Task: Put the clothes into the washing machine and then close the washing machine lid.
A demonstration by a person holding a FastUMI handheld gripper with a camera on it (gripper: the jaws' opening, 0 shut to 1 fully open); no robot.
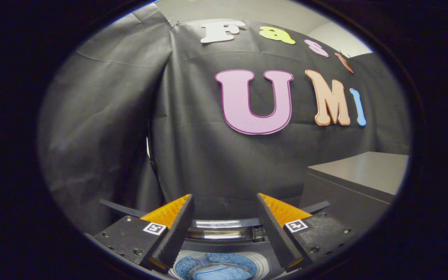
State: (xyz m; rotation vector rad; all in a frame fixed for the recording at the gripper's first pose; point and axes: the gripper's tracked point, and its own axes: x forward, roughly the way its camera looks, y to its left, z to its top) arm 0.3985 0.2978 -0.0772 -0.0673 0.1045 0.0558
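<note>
The gripper [224,206] hung over the washer [224,249] with its fingers [175,229] spread wide apart and nothing between them. Neither finger touched anything that I could see.

Below the fingers, the washer's round drum mouth stood open, its pale ribbed rim [261,264] showing on the right side. The clothes [218,266] were already inside the drum: a blue bundle, part of it a rough speckled fabric and part a smoother, lighter blue cloth lying on top near the middle. They sat low in the opening, between the two fingers and beneath them, well apart from both.

Just ahead of the fingers, at the back edge of the washer's top, the lid [224,217] stood raised. It looked like a dark, see-through pane with a shiny curved band [224,229] along its lower edge, and a small hinge-like fitting [258,233] sat at the right end of that band. A dark curved edge of the lid ran out past each finger to the left and right.

To the right of the washer, a dark cabinet [348,206] with a flat grey top [364,171] stood against the black cloth wall [130,116]. The cloth hung in folds behind the washer. Above the cloth, a strip of pale wall [247,9] was visible.
</note>
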